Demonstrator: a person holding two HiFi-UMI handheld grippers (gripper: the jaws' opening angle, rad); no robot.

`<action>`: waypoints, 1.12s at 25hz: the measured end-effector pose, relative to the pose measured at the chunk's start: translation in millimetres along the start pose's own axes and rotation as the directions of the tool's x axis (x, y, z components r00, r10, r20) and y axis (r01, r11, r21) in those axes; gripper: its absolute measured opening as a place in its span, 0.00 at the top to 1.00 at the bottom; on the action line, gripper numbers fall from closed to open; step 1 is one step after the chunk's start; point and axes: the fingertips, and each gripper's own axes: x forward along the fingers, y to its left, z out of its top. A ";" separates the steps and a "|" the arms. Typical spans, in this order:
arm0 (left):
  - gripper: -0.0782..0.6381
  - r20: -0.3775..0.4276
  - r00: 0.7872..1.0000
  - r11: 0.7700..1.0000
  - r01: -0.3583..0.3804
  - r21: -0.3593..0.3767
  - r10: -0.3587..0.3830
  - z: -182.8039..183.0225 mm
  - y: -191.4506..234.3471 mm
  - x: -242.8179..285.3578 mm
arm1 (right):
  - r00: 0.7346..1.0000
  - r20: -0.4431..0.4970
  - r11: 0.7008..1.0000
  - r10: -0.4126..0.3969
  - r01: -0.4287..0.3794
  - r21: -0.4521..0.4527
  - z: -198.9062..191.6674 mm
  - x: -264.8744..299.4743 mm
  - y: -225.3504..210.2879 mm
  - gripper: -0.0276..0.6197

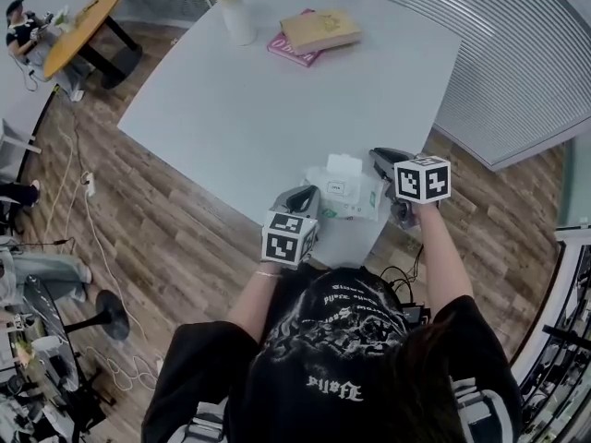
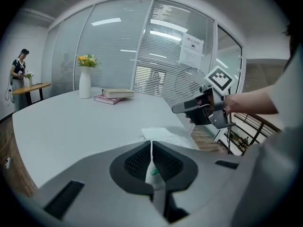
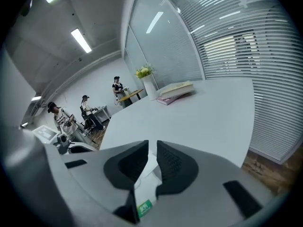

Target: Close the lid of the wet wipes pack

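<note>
The wet wipes pack (image 1: 349,199) lies near the white table's (image 1: 259,109) front edge, and its white lid (image 1: 343,165) stands raised at the far side. My left gripper (image 1: 307,192) hovers at the pack's near left corner. Its jaws are shut, and a sliver of the pack (image 2: 152,167) shows through the slit beneath my left gripper (image 2: 151,143). My right gripper (image 1: 380,156) sits over the pack's right edge. In the right gripper view my right gripper (image 3: 152,145) keeps a narrow gap with nothing gripped; the pack (image 3: 144,195) shows below it.
A white vase of yellow flowers (image 1: 237,12) and two stacked books (image 1: 314,33) stand at the table's far end. The table's front edge runs just behind the pack. People sit at a round wooden table (image 1: 83,26) at the upper left. Cables lie on the wooden floor.
</note>
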 end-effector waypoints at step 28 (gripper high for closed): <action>0.87 -0.150 0.989 0.998 -0.023 -0.056 0.014 -27.7 19.6 37.7 | 0.943 -0.190 0.934 0.273 -0.212 0.289 -39.1 60.2 -11.4 0.90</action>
